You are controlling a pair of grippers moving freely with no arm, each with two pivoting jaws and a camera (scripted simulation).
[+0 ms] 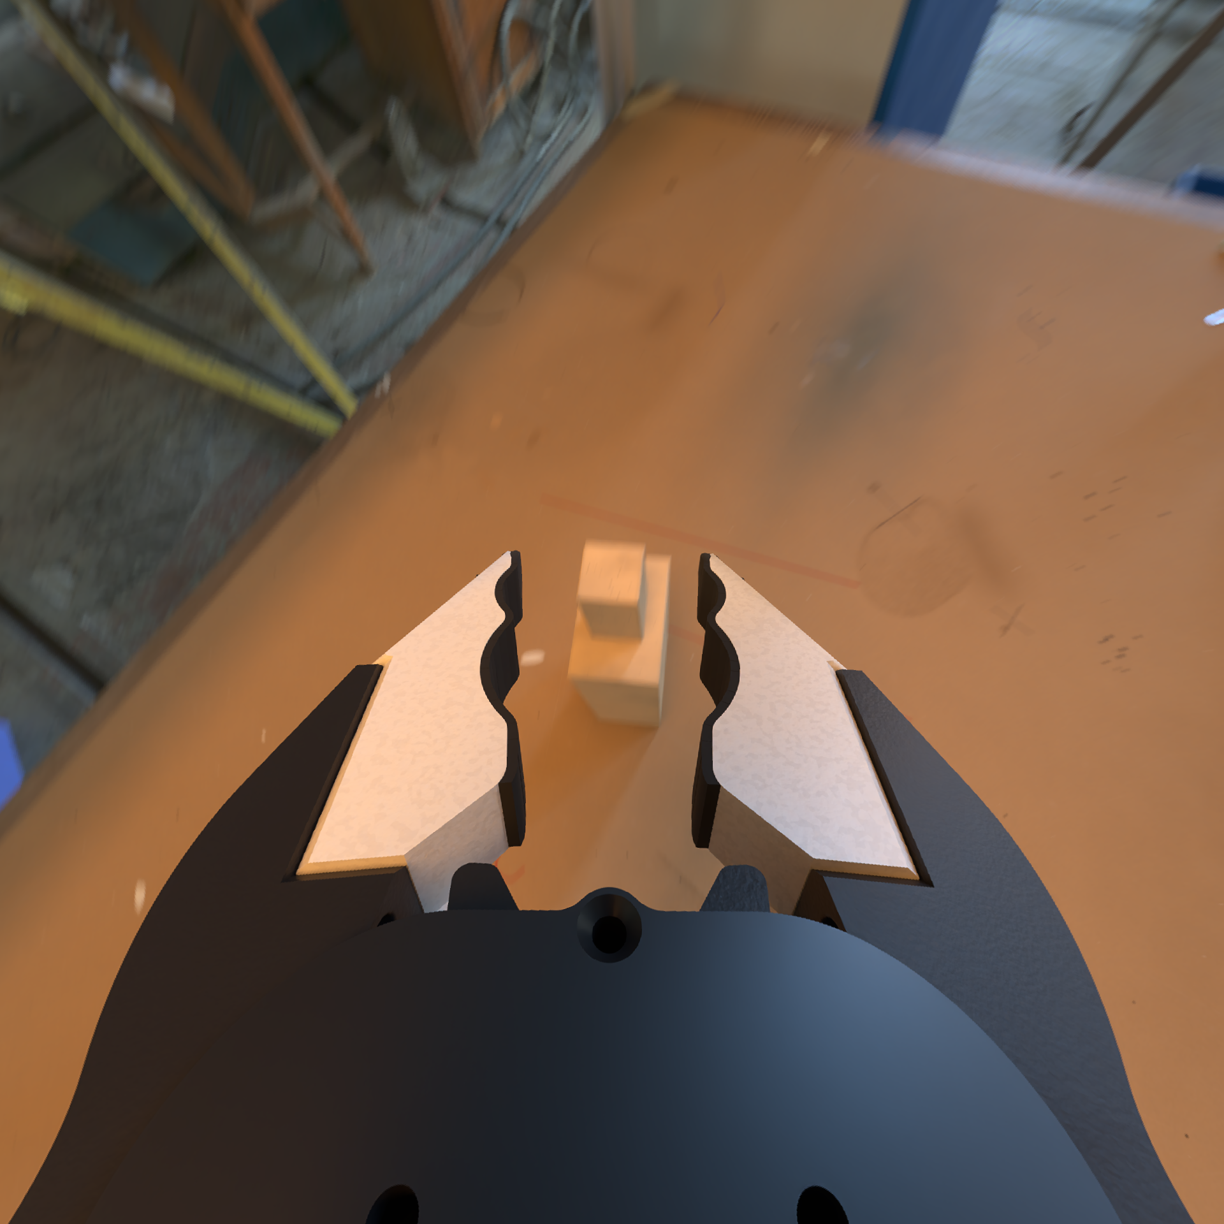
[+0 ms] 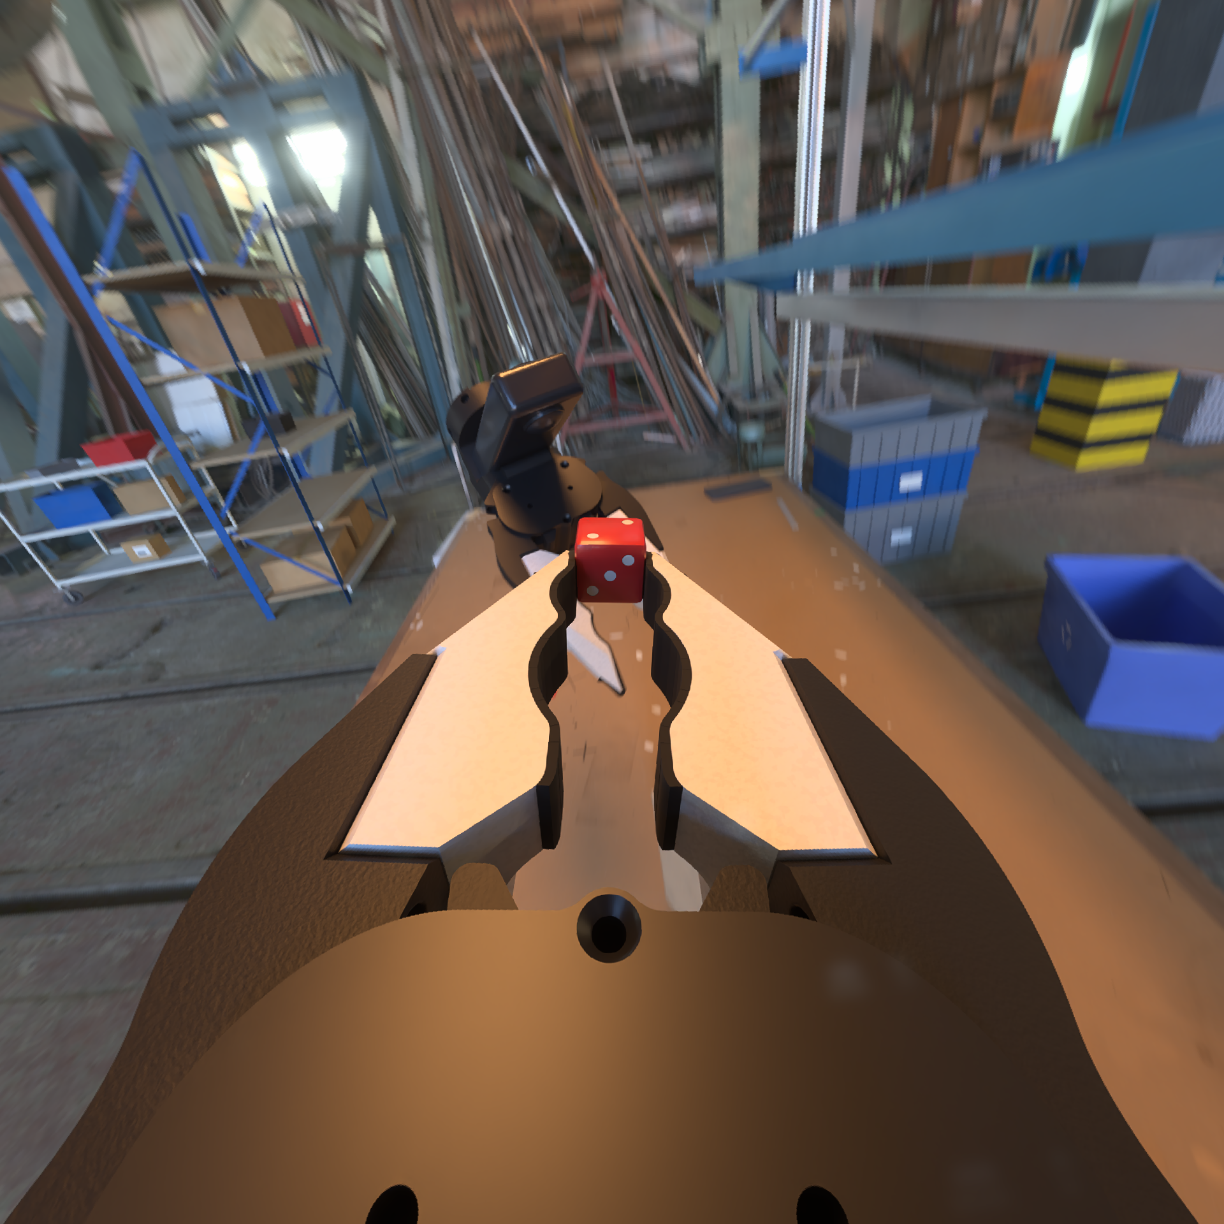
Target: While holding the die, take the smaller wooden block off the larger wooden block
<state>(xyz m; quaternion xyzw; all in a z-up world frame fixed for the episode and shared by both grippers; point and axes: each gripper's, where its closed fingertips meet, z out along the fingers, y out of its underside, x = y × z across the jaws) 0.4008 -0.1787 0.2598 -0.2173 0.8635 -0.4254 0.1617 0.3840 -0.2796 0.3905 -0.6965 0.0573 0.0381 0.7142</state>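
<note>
In the left wrist view a smaller wooden block [image 1: 611,589] sits on top of a larger wooden block [image 1: 629,682] on the brown table [image 1: 861,410]. My left gripper [image 1: 609,563] is open and empty, above the blocks, which show in the gap between its fingers. In the right wrist view my right gripper [image 2: 609,563] is shut on a red die [image 2: 610,560] with white dots, held at its fingertips above the table. The left gripper's black body [image 2: 523,457] shows behind the die. The blocks are hidden in this view.
The table's left edge [image 1: 371,450] runs diagonally, with floor beyond. In the right wrist view a blue bin [image 2: 1139,642] stands on the floor at the right, stacked grey and blue crates [image 2: 894,470] behind it, and shelving [image 2: 232,410] at the left.
</note>
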